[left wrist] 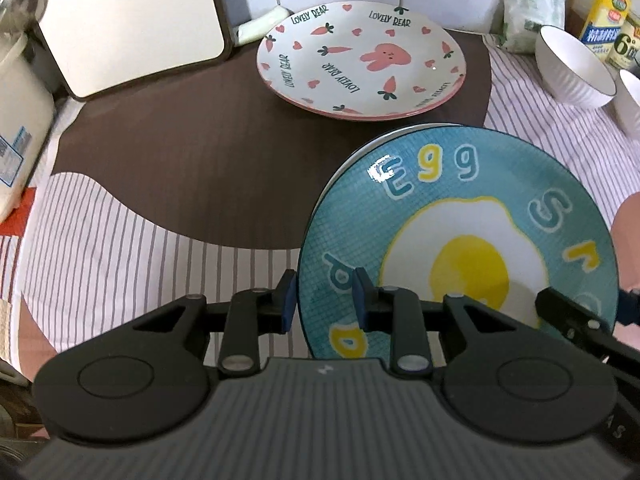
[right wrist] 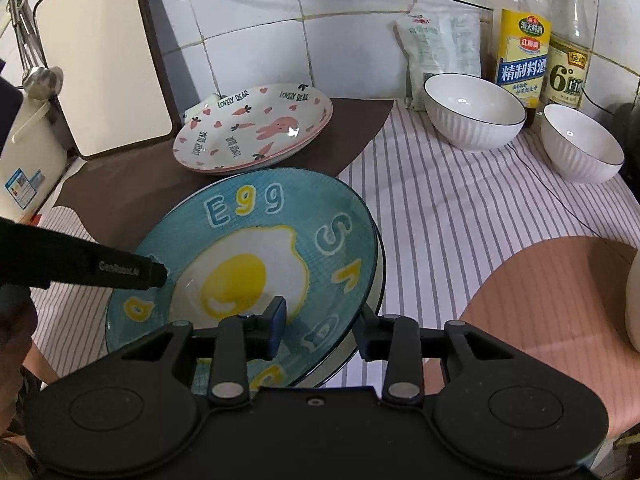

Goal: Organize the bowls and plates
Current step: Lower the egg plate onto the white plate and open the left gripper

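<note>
A blue plate with a fried-egg picture (left wrist: 460,184) (right wrist: 256,208) lies near me over a second plate whose rim (right wrist: 380,264) shows beneath it. My left gripper (left wrist: 325,300) is shut on the blue plate's left rim, one pad under and one on top; its finger (right wrist: 120,272) enters the right wrist view from the left. My right gripper (right wrist: 322,326) straddles the opposite rim, jaws open and pads not pressing. A white plate with pink bunnies and carrots (left wrist: 360,60) (right wrist: 256,128) sits behind on the brown mat. Two white ribbed bowls (right wrist: 474,112) (right wrist: 580,144) stand at the back right.
A pale cutting board (left wrist: 120,20) leans on the tiled wall at the back left, beside a white cooker (left wrist: 16,120). Two bottles (right wrist: 520,52) and a bag (right wrist: 440,48) stand behind the bowls. A thin cable (right wrist: 560,200) crosses the striped cloth.
</note>
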Tool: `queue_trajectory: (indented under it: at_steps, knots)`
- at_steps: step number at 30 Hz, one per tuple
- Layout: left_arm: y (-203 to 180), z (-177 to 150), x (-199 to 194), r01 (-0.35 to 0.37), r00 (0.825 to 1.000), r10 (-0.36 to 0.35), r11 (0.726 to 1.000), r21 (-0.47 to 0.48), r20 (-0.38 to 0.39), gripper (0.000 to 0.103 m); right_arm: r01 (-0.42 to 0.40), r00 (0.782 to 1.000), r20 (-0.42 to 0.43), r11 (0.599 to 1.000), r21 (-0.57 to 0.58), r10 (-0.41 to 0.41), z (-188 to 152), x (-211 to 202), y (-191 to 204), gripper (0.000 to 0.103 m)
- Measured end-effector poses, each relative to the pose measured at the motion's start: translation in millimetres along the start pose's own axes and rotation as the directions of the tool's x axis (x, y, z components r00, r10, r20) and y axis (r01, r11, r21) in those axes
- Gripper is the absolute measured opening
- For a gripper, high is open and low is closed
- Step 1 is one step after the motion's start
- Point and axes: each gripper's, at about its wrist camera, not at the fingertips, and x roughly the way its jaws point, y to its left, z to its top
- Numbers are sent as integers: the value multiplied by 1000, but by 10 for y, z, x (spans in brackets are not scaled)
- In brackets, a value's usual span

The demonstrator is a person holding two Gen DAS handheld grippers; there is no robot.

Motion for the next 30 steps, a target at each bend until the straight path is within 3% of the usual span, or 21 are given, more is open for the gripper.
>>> queue_trajectory:
  at_steps: [9, 13, 17, 25, 30]
  knots:
    - [58, 22, 5, 21, 1000, -21, 999, -43, -10, 27, -7, 996, -84, 1000, 27, 9, 70, -34, 11, 41]
    - [106, 17, -6, 31, 999, -31, 997, -68, -8, 26, -49, 990, -127, 994, 99, 61, 91, -81, -64, 40]
    - [103, 7, -23, 36, 999, -36, 998, -57, 5, 23, -13, 990, -137, 996, 92, 26, 63, -127, -92, 39]
    - [141, -7, -45, 49, 999, -49, 997, -60, -6, 23, -20, 994, -102, 998, 59, 26, 41, -145, -147, 39]
    - [303, 88, -283, 95, 995, -93, 994, -55, 38, 28, -85, 996, 30, 996, 36, 84, 203, -381, -307, 39]
